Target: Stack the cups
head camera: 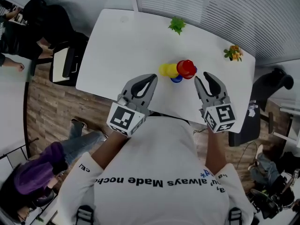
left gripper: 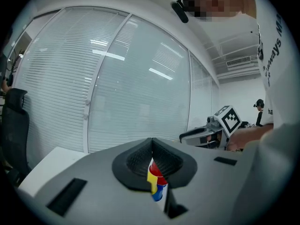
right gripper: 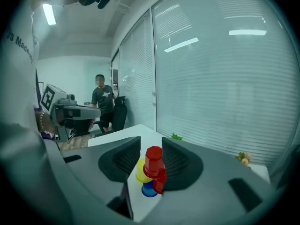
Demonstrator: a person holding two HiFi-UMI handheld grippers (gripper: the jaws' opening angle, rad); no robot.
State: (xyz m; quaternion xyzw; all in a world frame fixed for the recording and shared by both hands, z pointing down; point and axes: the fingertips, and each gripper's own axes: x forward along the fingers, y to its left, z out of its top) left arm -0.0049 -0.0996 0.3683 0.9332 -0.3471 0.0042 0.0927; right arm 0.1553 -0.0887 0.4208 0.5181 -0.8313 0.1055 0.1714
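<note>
Small plastic cups cluster on the white table (head camera: 122, 46), just beyond both grippers. A red cup (head camera: 186, 68) sits upside down on top, a yellow cup (head camera: 167, 70) leans at its left and a blue cup (head camera: 176, 79) is underneath. The right gripper view shows the red cup (right gripper: 153, 161) over the yellow cup (right gripper: 141, 173), the blue cup (right gripper: 148, 190) and a second red cup (right gripper: 159, 183). My left gripper (head camera: 153, 78) is shut and empty, short of the cups; a sliver of them (left gripper: 156, 182) shows past its jaws. My right gripper (head camera: 202, 78) stands open, nothing between its fingers, cups ahead.
A green leafy ornament (head camera: 177, 25) and an orange fruit sprig (head camera: 233, 53) lie near the table's far edge by the blinds. A black chair (head camera: 65, 62) stands left of the table. A seated person (head camera: 35, 172) is at lower left; another stands in the background (right gripper: 102, 101).
</note>
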